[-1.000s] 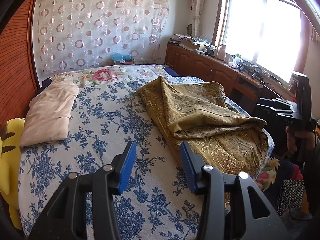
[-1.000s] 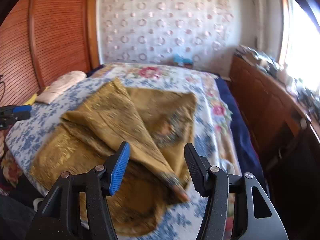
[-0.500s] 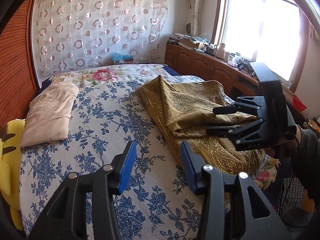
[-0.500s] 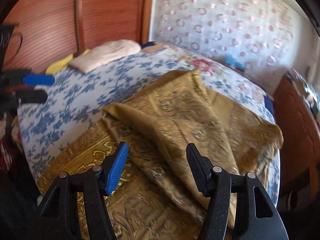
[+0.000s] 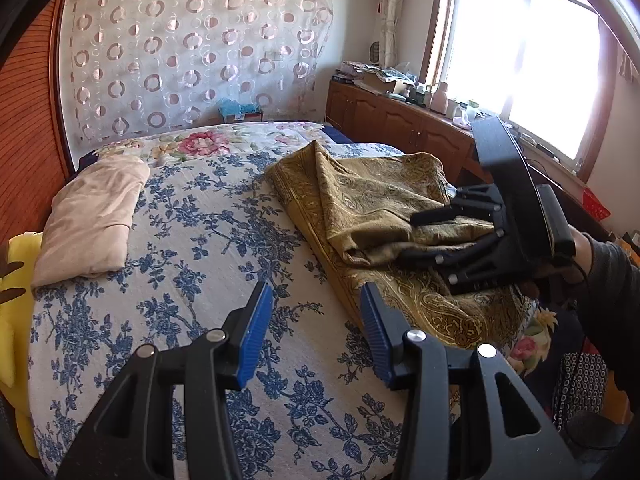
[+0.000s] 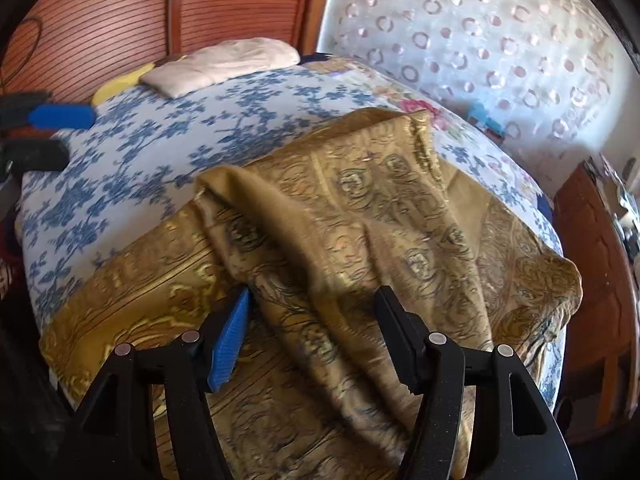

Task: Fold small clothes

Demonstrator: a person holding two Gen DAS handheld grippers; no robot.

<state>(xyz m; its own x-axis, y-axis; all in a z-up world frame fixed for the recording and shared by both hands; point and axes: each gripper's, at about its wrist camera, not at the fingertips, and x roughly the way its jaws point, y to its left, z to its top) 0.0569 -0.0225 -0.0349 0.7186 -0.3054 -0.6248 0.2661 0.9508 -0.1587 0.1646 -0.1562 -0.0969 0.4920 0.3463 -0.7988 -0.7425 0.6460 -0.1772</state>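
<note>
A crumpled gold patterned cloth (image 5: 376, 208) lies on the right side of the bed and hangs over its near edge; it fills the right wrist view (image 6: 360, 248). My left gripper (image 5: 316, 332) is open and empty above the blue-flowered bedspread (image 5: 200, 248), left of the cloth. My right gripper (image 6: 312, 332) is open, with its jaws on either side of a raised fold of the cloth. It shows in the left wrist view (image 5: 416, 236) low over the cloth's right part. The left gripper shows at the left edge of the right wrist view (image 6: 44, 132).
A folded cream garment (image 5: 96, 216) lies at the bed's far left by a yellow cushion (image 5: 12, 304). A wooden panel wall (image 6: 120, 20) stands behind it. A cluttered wooden cabinet (image 5: 400, 120) runs under the window on the right. A sheer curtain (image 5: 192, 52) hangs at the back.
My right gripper has moved down and in over the gold cloth, and a fold now lies between its open jaws. My left gripper has stayed still.
</note>
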